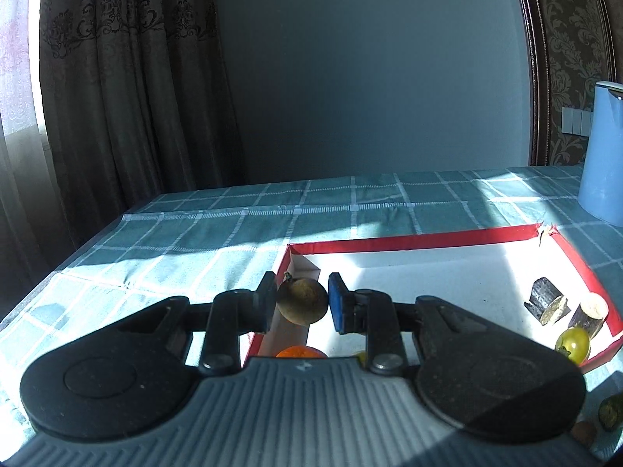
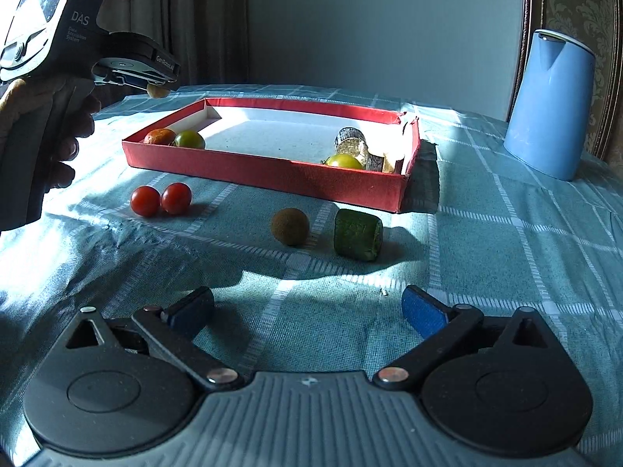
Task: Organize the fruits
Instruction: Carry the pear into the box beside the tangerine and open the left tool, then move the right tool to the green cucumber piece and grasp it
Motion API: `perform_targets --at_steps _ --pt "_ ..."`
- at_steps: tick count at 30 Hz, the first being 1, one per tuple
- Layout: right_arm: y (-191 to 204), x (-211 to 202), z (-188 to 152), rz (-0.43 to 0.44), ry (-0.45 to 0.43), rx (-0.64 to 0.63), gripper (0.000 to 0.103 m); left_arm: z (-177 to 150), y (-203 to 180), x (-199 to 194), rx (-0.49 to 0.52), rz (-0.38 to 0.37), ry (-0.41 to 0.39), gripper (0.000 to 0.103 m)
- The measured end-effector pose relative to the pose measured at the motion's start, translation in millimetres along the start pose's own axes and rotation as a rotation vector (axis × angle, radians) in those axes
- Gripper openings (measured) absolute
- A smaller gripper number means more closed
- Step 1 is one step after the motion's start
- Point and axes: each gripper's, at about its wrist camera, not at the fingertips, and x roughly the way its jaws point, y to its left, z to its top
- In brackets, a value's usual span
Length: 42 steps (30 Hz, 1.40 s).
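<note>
My left gripper (image 1: 303,303) is shut on a small round brown fruit (image 1: 302,301), held in the air above the left end of the red tray (image 1: 409,239). In the right wrist view it shows at upper left (image 2: 157,91) over the tray's (image 2: 272,173) left corner. The tray holds an orange fruit (image 2: 159,136), green tomatoes (image 2: 189,139) (image 2: 343,161) and cut dark pieces (image 2: 352,142). My right gripper (image 2: 307,311) is open and empty above the cloth. Ahead of it lie another brown fruit (image 2: 290,226), a green chunk (image 2: 358,240) and two red tomatoes (image 2: 160,199).
A blue jug (image 2: 551,105) stands at the right rear on the checked teal tablecloth (image 2: 506,253). Curtains hang behind the table at the left. The table's left edge shows in the left wrist view (image 1: 58,272).
</note>
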Motion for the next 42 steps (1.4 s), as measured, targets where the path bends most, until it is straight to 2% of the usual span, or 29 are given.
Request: perform_targets --at_steps 7,11,13,15,17,20,23,25,27,32,35,38,40,41,42 --pt "-0.5 0.2 0.1 0.005 -0.001 0.005 0.103 -5.5 2.2 36.0 -0.015 0.007 0.080 0.026" --pt "-0.7 0.1 -0.1 0.006 -0.001 0.007 0.103 -12.8 5.5 44.2 -0.028 0.006 0.118 0.026" --pt "-0.7 0.2 -0.2 0.006 -0.001 0.007 0.103 -14.8 7.1 45.6 -0.033 0.007 0.125 0.029" --pt "-0.8 0.3 -0.3 0.006 -0.001 0.007 0.103 -16.0 8.3 44.3 -0.032 0.011 0.126 0.044" --pt "-0.8 0.3 -0.4 0.006 -0.001 0.007 0.103 -16.5 10.5 39.6 -0.034 0.014 0.114 0.052" --pt "-1.1 0.5 -0.7 0.006 -0.001 0.007 0.103 -17.1 14.9 28.4 -0.048 0.004 0.104 0.052" --pt "-1.1 0.6 -0.8 0.006 -0.001 0.006 0.103 -21.4 23.5 7.9 -0.081 -0.025 0.091 0.059" --pt "-1.2 0.8 -0.7 0.007 -0.001 0.007 0.103 -27.9 31.1 -8.2 -0.102 -0.031 0.081 0.068" --pt "-1.8 0.6 -1.0 0.011 -0.004 0.011 0.103 -36.8 39.7 -22.9 -0.121 -0.023 0.081 0.083" --pt "-10.1 -6.3 -2.3 0.050 -0.044 0.053 0.103 -66.9 61.1 -44.0 -0.125 -0.014 0.103 0.089" --pt "-17.9 -12.5 -1.3 0.076 -0.082 0.083 0.103 -81.9 70.7 -44.7 -0.138 0.018 0.105 0.094" --pt "-26.3 -15.2 4.5 -0.001 -0.113 0.088 0.103 -84.5 82.8 -43.3 -0.209 -0.005 0.105 0.095" --pt "-34.8 -15.3 9.3 -0.033 -0.132 0.098 0.102 -85.9 83.7 -40.8 -0.212 -0.014 0.124 0.095" --pt "-38.2 -13.8 11.2 -0.058 -0.136 0.101 0.100 -86.0 83.1 -40.0 -0.210 -0.015 0.128 0.095" --pt "-41.7 -11.3 13.3 -0.073 -0.133 0.103 0.093 -85.5 82.4 -39.5 -0.209 -0.016 0.125 0.095"
